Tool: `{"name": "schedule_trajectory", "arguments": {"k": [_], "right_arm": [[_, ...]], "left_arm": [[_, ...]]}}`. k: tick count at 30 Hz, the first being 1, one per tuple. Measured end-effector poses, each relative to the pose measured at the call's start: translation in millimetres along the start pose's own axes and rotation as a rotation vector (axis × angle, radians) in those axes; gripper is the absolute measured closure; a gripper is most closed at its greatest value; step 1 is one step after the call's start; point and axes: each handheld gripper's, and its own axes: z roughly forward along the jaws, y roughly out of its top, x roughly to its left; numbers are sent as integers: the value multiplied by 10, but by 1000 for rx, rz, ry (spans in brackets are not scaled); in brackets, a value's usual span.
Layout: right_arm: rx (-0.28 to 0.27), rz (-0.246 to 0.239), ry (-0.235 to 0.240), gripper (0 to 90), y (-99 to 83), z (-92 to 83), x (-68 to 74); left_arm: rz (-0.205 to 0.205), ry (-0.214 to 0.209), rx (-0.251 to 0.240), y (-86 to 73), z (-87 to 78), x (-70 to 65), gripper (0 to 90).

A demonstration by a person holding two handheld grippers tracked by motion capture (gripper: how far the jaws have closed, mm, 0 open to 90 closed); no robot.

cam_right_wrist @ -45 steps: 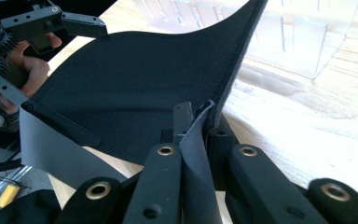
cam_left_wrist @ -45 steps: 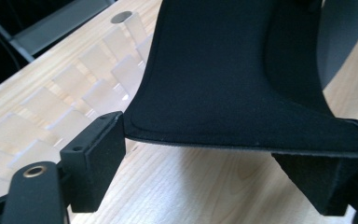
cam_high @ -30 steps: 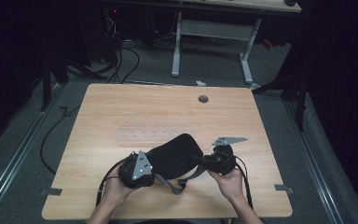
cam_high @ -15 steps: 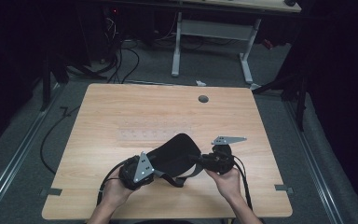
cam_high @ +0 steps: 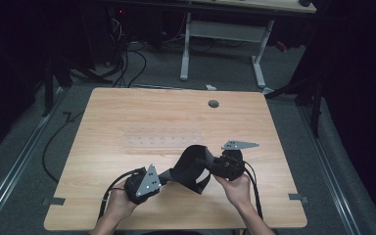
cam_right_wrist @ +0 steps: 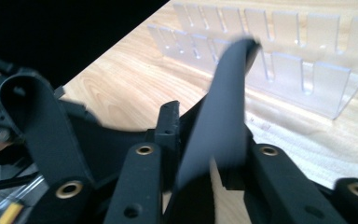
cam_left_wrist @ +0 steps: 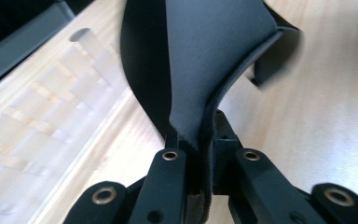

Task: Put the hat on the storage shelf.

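My left gripper (cam_high: 162, 177) sits at the near left of the table (cam_high: 127, 112), well on my side of the clear slotted rack (cam_high: 161, 142) that lies across the middle of the wood. Its jaws have just been closing and now pinch the left edge of the black sheet (cam_high: 188, 166); in the left gripper view the sheet (cam_left_wrist: 205, 60) rises out of the narrow gap between my two black jaws and curls upward, with the rack (cam_left_wrist: 42, 107) stretching away at the left. The sheet hangs twisted and lifted between my two hands, just in front of the rack and nearer to me, with a black strap looping below it. To the right of the sheet, my right gripper (cam_high: 209, 165) is near the front right end of the rack. Its jaws have just been opening, yet the other end of the sheet (cam_right_wrist: 223, 116) stands between them, and I cannot tell whether the pads press on it. The rack (cam_right_wrist: 279, 60) shows beyond it there.
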Motion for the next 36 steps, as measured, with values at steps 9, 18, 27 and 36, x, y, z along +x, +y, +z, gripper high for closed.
{"name": "schedule_trajectory", "arguments": {"k": [9, 18, 27, 36], "right_arm": [[-60, 12, -6, 546, -51, -80, -24], [-114, 37, -88, 508, -203, -267, -218], [-62, 47, -272, 488, -485, -231, -539], [12, 12, -467, 478, -654, -197, -749]], "left_arm": [[-75, -9, 2, -4, -45, 40, 869], [-114, -1, -48, 72, -128, 85, 868], [-184, 24, -99, 141, -180, 220, 867], [-211, 56, -135, 219, -186, 309, 867]]}}
